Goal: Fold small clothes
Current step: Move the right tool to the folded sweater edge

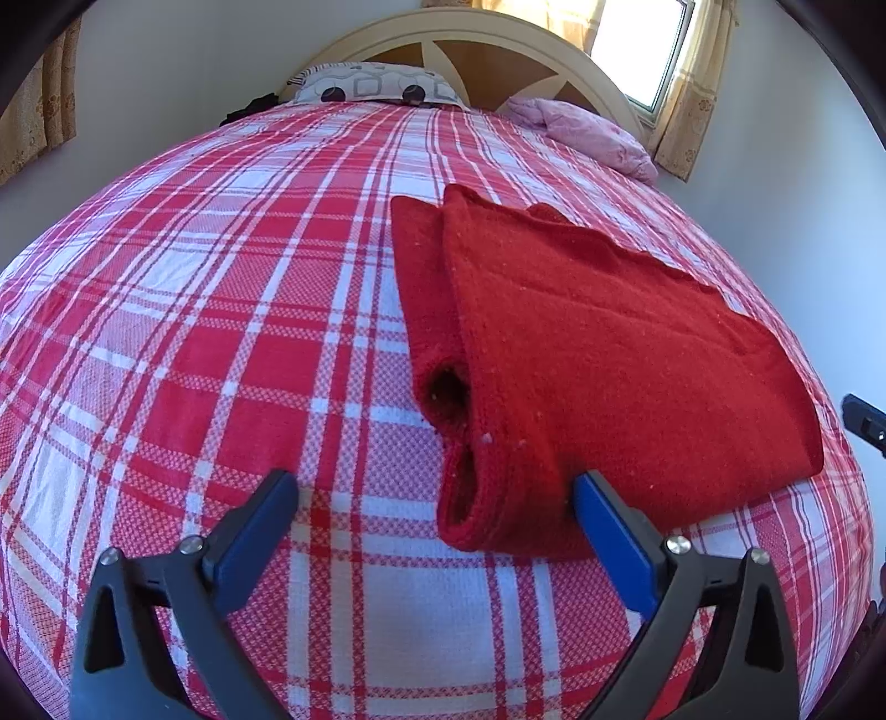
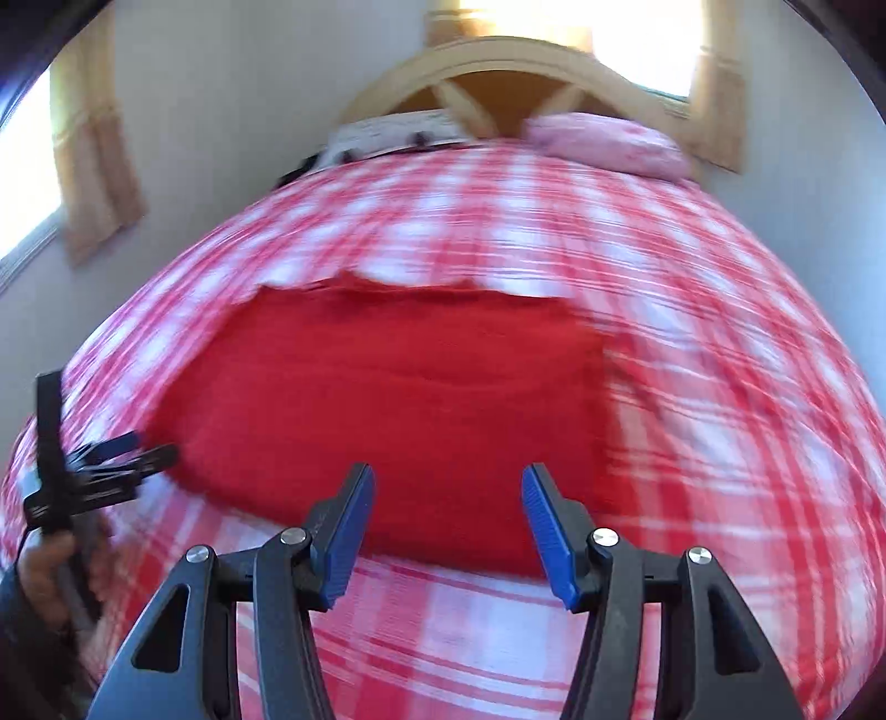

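Left wrist view: red knit garment lay folded on the plaid bedspread, toward the right half of the bed, cuff end nearest the camera. Left gripper was spread wide, nothing pinched; the cuff sat between the fingers, the right pad just beside the fabric, contact hard to tell. My read: released so the fold could settle flat. Count: one garment, one patterned pillow, one pink bundle by the headboard, and a sliver of the other gripper at the right edge.

Right wrist view, motion-blurred: right gripper stood partly open and empty, above the garment's near edge, pads clear of the cloth. Probably let go for the same reason. The left gripper, held in a hand, showed at the garment's left corner. Count: two grippers, one garment, two windows.
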`<control>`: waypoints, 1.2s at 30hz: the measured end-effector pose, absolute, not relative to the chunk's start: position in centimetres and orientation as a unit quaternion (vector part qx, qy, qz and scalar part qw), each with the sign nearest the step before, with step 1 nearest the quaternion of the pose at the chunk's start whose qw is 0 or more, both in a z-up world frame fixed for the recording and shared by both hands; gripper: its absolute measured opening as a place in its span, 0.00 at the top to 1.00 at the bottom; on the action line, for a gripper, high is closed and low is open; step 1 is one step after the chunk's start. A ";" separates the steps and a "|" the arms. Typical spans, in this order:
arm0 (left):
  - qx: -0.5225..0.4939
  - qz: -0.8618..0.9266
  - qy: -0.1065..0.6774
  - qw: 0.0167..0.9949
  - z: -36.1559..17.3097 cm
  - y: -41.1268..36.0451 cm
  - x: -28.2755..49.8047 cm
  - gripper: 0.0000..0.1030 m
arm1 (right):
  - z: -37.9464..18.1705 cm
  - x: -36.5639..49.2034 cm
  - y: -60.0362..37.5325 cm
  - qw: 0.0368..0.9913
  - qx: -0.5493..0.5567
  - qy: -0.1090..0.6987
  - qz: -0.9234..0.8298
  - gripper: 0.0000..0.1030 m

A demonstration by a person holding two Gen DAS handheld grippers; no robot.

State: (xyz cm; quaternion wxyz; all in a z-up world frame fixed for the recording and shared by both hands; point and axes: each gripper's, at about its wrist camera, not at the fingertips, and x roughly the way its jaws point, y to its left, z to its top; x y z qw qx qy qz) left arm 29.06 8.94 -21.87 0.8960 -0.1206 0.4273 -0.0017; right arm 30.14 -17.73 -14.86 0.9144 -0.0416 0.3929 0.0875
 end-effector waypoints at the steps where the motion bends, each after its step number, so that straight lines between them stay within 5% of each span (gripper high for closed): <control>1: -0.119 -0.001 0.428 0.896 -21.9 8.9 29.1 0.00 | -15.4 30.6 -16.8 0.912 -0.046 0.396 0.095 0.45; 8: -0.121 -0.004 0.428 0.896 -21.9 8.8 29.1 0.00 | -21.7 33.4 -15.8 0.888 -0.054 0.451 0.073 0.45; 17: -0.136 0.017 0.413 0.900 -21.1 10.1 27.9 0.00 | -19.8 31.1 -14.9 0.900 -0.076 0.421 0.084 0.44; 20: -0.166 0.042 0.374 0.912 -20.1 12.7 25.8 0.00 | -18.8 30.0 -12.0 0.903 -0.100 0.401 0.120 0.32; 36: -0.273 0.048 0.347 0.896 -21.9 18.3 24.5 0.00 | -22.3 27.3 5.6 0.871 -0.320 0.311 0.208 0.32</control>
